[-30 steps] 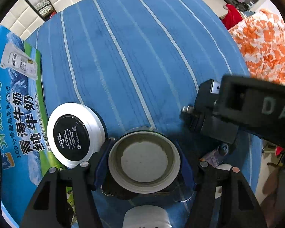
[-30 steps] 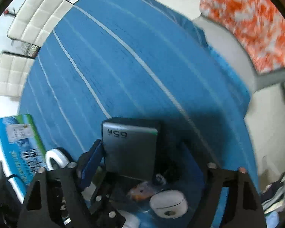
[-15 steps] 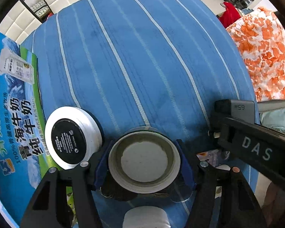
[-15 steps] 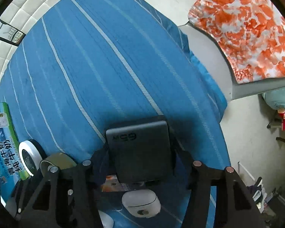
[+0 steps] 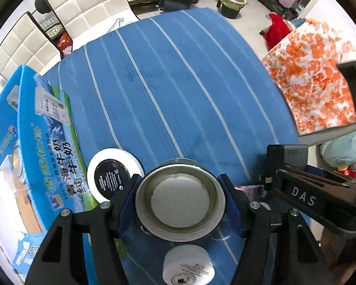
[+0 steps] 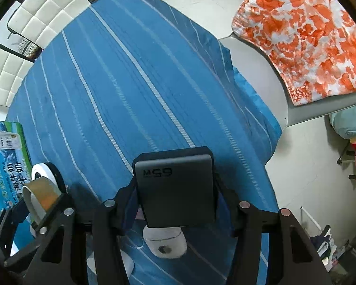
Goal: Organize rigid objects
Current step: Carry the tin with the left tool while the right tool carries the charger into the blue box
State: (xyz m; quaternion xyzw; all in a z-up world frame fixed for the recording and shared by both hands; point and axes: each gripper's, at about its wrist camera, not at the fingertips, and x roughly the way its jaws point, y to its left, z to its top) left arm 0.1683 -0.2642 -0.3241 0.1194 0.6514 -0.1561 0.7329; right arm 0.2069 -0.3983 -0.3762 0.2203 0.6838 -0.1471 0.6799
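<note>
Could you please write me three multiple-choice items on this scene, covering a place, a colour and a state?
1. Where does the white disc with the black centre lie?
A. against the milk carton box
B. on the orange floral cloth
C. on a white chair

2. What colour is the striped tablecloth?
A. green
B. blue
C. grey

3. What is the right gripper doing?
A. hanging open
B. clamping a tape roll
C. clamping the dark charger block

Answers: 1 A, its rim meets the box edge. 2 B, blue with pale stripes. 3 C, both fingers press the block's sides, while the left gripper holds the tape roll.
</note>
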